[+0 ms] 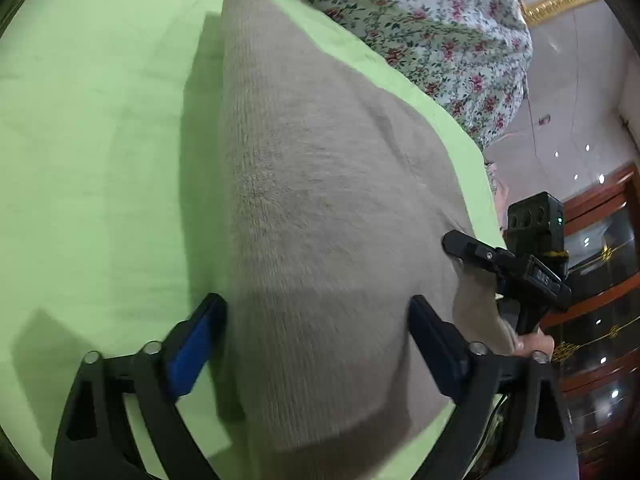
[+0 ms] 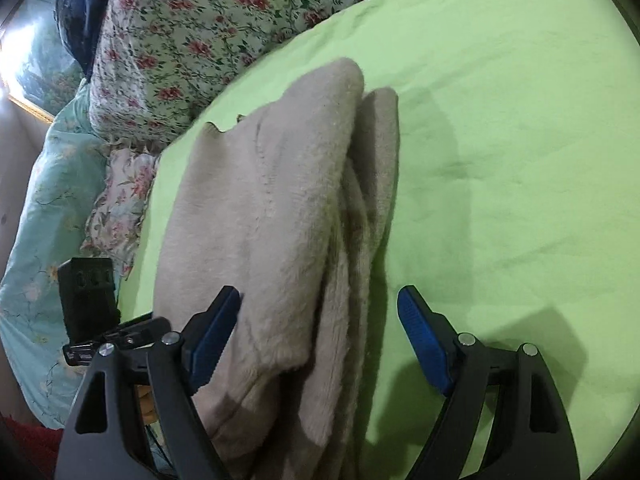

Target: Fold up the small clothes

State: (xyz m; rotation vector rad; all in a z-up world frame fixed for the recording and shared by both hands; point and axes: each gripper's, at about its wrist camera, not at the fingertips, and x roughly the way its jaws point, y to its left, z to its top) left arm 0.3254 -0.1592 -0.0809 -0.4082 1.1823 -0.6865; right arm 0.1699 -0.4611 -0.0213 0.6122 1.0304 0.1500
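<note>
A beige knitted garment (image 1: 320,200) lies folded in layers on a light green sheet (image 1: 100,160). It also shows in the right wrist view (image 2: 272,216), with its stacked folds along the right side. My left gripper (image 1: 316,308) is open, its blue-padded fingers (image 1: 192,352) straddling the garment's near end just above it. My right gripper (image 2: 320,300) is open too, over the garment's near edge, its right finger (image 2: 424,344) above the sheet. The right gripper (image 1: 512,264) shows at the garment's right edge in the left wrist view.
A floral quilt (image 2: 192,40) is bunched along the far side of the sheet (image 2: 500,140). A pale blue floral cover (image 2: 48,208) lies at the left. A dark wooden glass cabinet (image 1: 600,300) and shiny floor are at the right in the left wrist view.
</note>
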